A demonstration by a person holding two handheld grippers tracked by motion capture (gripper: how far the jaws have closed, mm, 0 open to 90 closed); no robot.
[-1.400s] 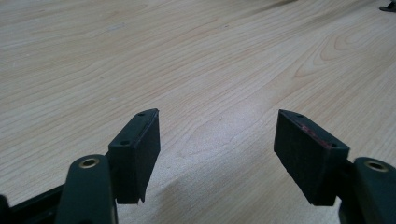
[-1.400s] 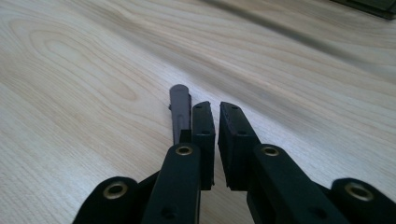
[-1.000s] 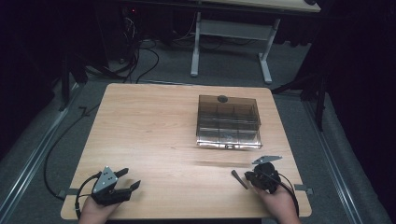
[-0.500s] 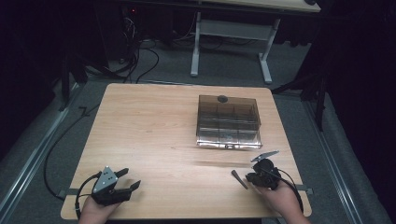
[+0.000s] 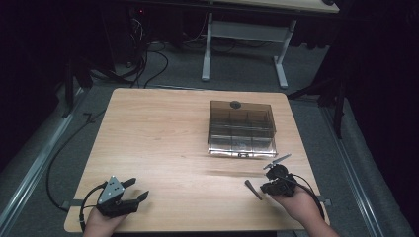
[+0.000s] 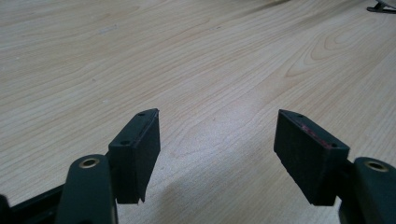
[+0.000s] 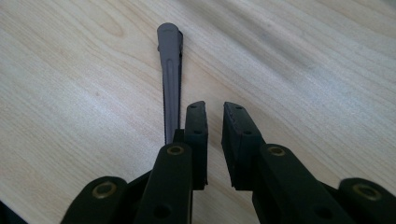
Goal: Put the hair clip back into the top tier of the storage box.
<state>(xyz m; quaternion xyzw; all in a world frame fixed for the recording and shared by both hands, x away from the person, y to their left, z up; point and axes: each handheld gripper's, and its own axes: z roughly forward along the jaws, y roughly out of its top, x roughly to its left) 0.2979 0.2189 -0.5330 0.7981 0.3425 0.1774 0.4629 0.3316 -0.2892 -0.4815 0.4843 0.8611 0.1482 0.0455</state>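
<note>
- Grey, slim and tapered, the clip (image 7: 170, 70) lies flat on the table (image 5: 163, 133), in the upper middle of the right gripper view; in the high view it (image 5: 253, 189) sits at the lower right, just left of the right gripper (image 5: 275, 174).
- Right gripper (image 7: 214, 126): the jaws have just been opening and now stand a narrow gap apart with nothing between them. The clip lies just outside the left jaw, beside it; I cannot tell whether it touches.
- Judged step: either a release just made or a missed first grab, with the clip free on the wood.
- A pick-up would call for shifting the right gripper sideways so the clip sits between the pads, then closing low against the wood, since the clip is thin and flat.
- A likely goal is the clear box (image 5: 241, 129) with compartments, above the right gripper at centre right of the high view.
- Right hand (image 5: 296, 205): at the lower right edge, gripper angled toward the upper left.
- Left gripper (image 5: 136, 190): rests at the lower left, well apart from the clip; its jaws (image 6: 219, 154) are spread wide over bare wood, holding nothing.
</note>
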